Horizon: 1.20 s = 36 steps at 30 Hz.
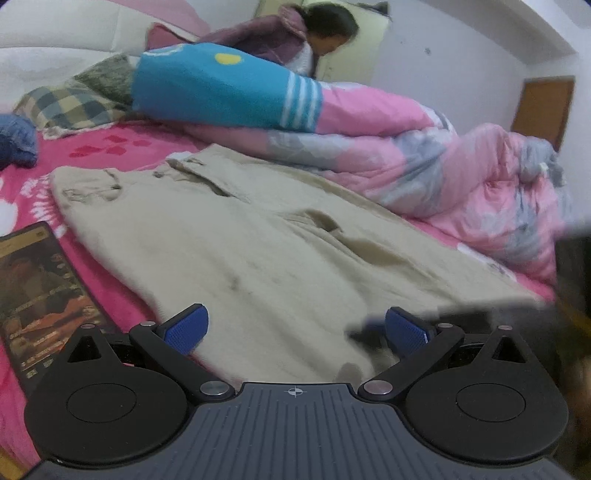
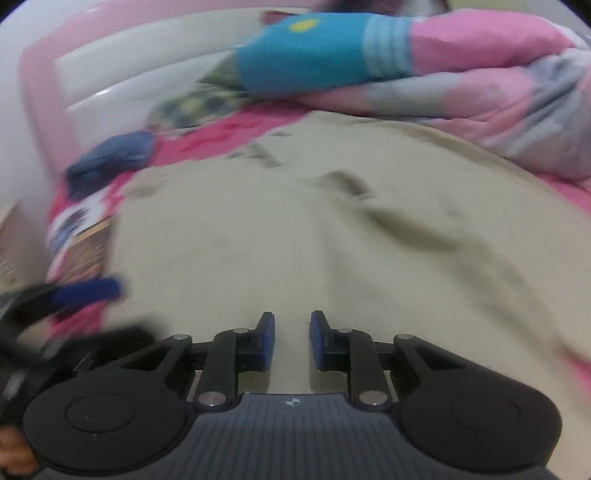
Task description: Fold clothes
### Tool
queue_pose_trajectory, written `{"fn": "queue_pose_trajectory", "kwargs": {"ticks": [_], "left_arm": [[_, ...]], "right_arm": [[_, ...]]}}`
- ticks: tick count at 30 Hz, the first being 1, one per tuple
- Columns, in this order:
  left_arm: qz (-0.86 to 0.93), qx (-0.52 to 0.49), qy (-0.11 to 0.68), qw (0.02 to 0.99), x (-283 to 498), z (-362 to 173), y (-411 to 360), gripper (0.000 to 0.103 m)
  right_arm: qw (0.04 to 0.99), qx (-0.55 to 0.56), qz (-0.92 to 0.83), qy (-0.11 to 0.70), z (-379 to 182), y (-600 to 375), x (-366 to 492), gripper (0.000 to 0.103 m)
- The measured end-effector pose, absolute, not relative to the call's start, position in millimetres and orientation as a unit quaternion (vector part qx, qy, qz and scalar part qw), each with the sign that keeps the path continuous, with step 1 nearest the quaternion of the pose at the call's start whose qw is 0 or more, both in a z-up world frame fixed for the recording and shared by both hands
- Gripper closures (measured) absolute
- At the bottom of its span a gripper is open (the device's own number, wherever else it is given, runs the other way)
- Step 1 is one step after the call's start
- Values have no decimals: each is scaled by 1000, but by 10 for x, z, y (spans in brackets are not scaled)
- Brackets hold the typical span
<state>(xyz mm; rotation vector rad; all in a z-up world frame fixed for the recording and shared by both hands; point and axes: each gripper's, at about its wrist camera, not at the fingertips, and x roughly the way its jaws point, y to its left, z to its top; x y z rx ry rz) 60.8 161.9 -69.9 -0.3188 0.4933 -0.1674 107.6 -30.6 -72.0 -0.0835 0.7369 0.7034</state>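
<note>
A beige garment (image 1: 258,251) with pocket openings lies spread flat on the pink bedsheet (image 1: 110,147). My left gripper (image 1: 295,328) hovers at its near edge, open wide, with nothing between the blue pads. Blurred dark parts of the other gripper cross the cloth's near right corner. In the right wrist view the same beige garment (image 2: 295,240) fills the middle. My right gripper (image 2: 293,339) sits low over it with its blue pads a narrow gap apart, and only flat cloth shows through the gap. The left gripper's blue finger (image 2: 88,290) shows blurred at the left.
A phone (image 1: 37,295) with a lit screen lies on the sheet left of the garment. A rumpled pink, grey and blue quilt (image 1: 369,147) borders the far right side. A plaid pillow (image 1: 70,103) and a blue cloth (image 1: 14,140) lie at the far left. A person (image 1: 325,33) sits behind the quilt.
</note>
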Motion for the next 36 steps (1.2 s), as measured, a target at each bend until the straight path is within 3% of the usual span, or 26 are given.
{"fn": "queue_pose_trajectory", "kwargs": {"ticks": [5,12,23,28,32,36], "left_arm": [[-90,-190,247,946,631,-703,1731,0],[-91,-198,238,946,607,-709,1793,0],[-97,-223,214,946,602,-668,1877,0],[-106,-184,241,947,894,-586,1699,3],[-90,-105,338,931,1195,-747,1558,15],[-88,-40,356,929,889,-686,1616,16]], "right_arm": [[853,-20,380,358,-671,-463,776,83],[880,25,297,370,-718,-578,1283,83],[847,0,414,334,-671,-502,321,82],[897,62,314,304,-612,-983,363,82],[916,72,265,291,-715,-1255,341,82],[918,96,258,287,-822,-1418,362,82]]}}
